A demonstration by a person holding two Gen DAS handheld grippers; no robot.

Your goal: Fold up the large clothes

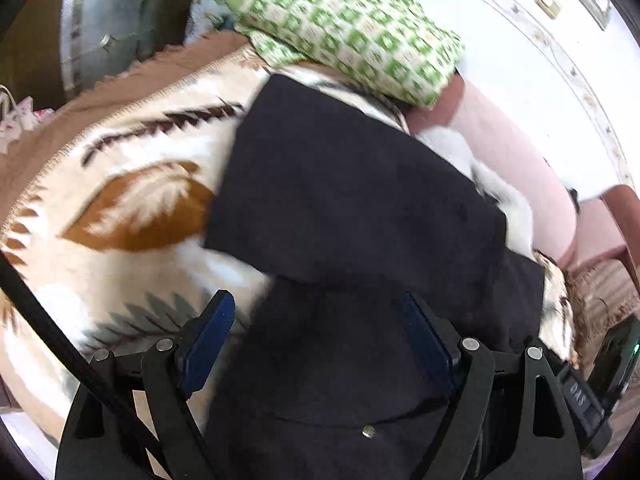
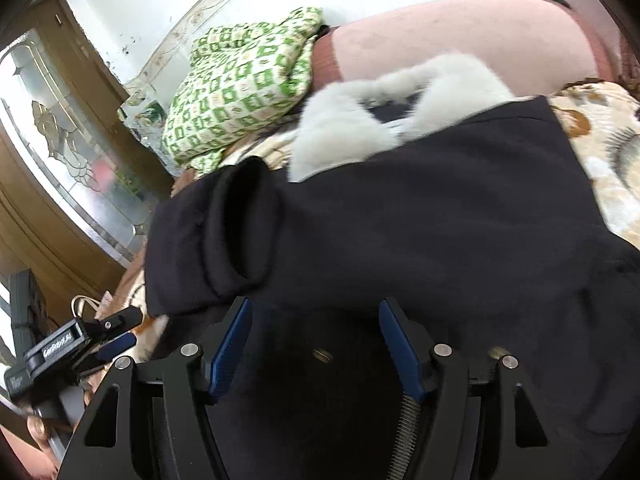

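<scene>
Dark navy, thick and felt-like, the coat (image 1: 352, 208) lies spread on a bed over a cream blanket (image 1: 132, 184) with brown leaf shapes. A white fur collar (image 2: 360, 120) sits at its far end, near a green checked pillow (image 2: 240, 84) and a pink headboard (image 2: 460, 36). In the right view 1 sleeve (image 2: 224, 240) is folded across the body, its open cuff facing up.

Both pairs of tongs hover low over the near part of the coat. The left tongs (image 1: 316, 320) stand wide apart with nothing between them. The right tongs (image 2: 316, 320) are also spread wide and grip nothing.

The cloth looks heavy, soft and limp, so it should drape and sag rather than hold a crease. It does not look slippery. A firm pinch at the hem edge or a side seam, through both layers, seems the safest hold; the fluffy collar would likely slip free.
</scene>
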